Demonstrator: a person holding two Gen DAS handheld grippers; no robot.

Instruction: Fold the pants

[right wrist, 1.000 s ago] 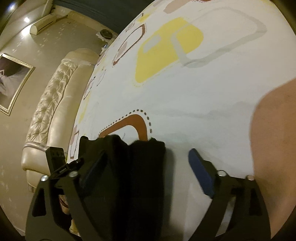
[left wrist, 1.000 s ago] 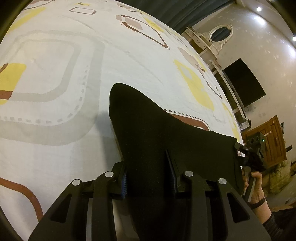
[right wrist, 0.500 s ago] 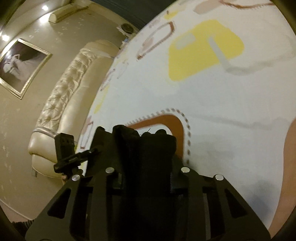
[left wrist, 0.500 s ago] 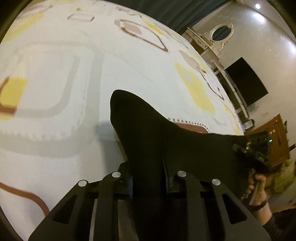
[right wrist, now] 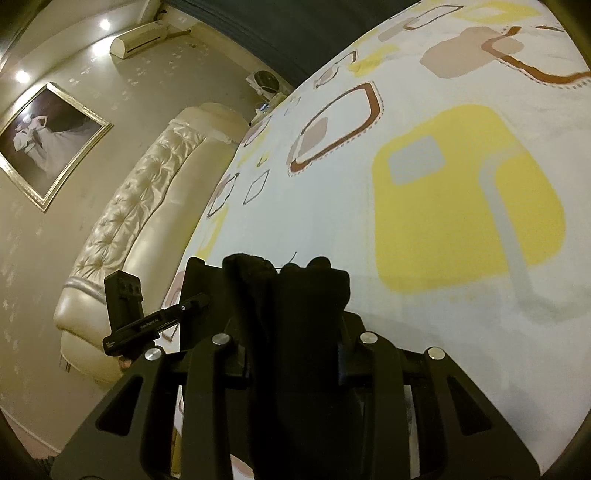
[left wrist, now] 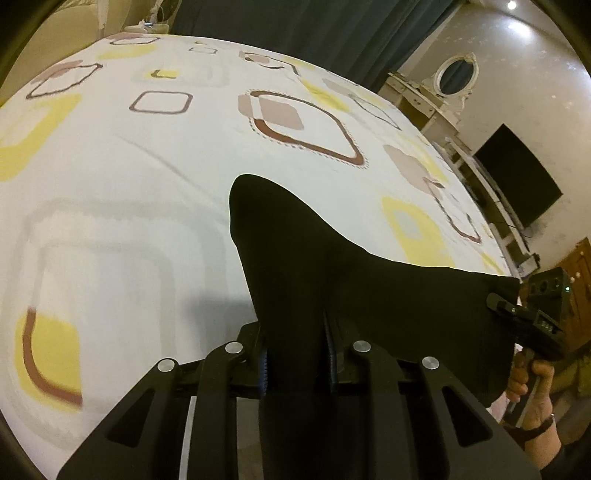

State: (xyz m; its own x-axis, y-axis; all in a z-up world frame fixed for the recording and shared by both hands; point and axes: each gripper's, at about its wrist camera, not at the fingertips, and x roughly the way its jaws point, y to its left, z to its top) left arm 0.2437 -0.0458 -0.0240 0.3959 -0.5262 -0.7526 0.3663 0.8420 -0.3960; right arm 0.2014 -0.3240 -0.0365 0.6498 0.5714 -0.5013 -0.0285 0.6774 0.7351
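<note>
The black pants [left wrist: 314, 258] hang as a taut dark sheet above the patterned bed sheet [left wrist: 147, 184], with one far corner still pointing down toward the bed. My left gripper [left wrist: 295, 350] is shut on the near edge of the fabric. The right gripper [left wrist: 517, 314], held by a person's hand [left wrist: 532, 387], pinches the other end at the right. In the right wrist view the pants [right wrist: 306, 295] are bunched in thick folds between my right gripper [right wrist: 293, 354], which is shut on them. The left gripper [right wrist: 199, 297] shows at the left, holding the far corner.
The bed sheet [right wrist: 461, 206] spreads wide ahead of both grippers. A cream tufted headboard [right wrist: 129, 229] and a framed picture [right wrist: 48, 144] lie to the left. A dark curtain [left wrist: 314, 29], a dressing table with an oval mirror [left wrist: 454, 74] and a black screen [left wrist: 517, 184] stand beyond the bed.
The right gripper's jaws went from wide open around the fabric to shut on it. Both grippers then rose and moved across the bed, lifting the pants' edge off the sheet.
</note>
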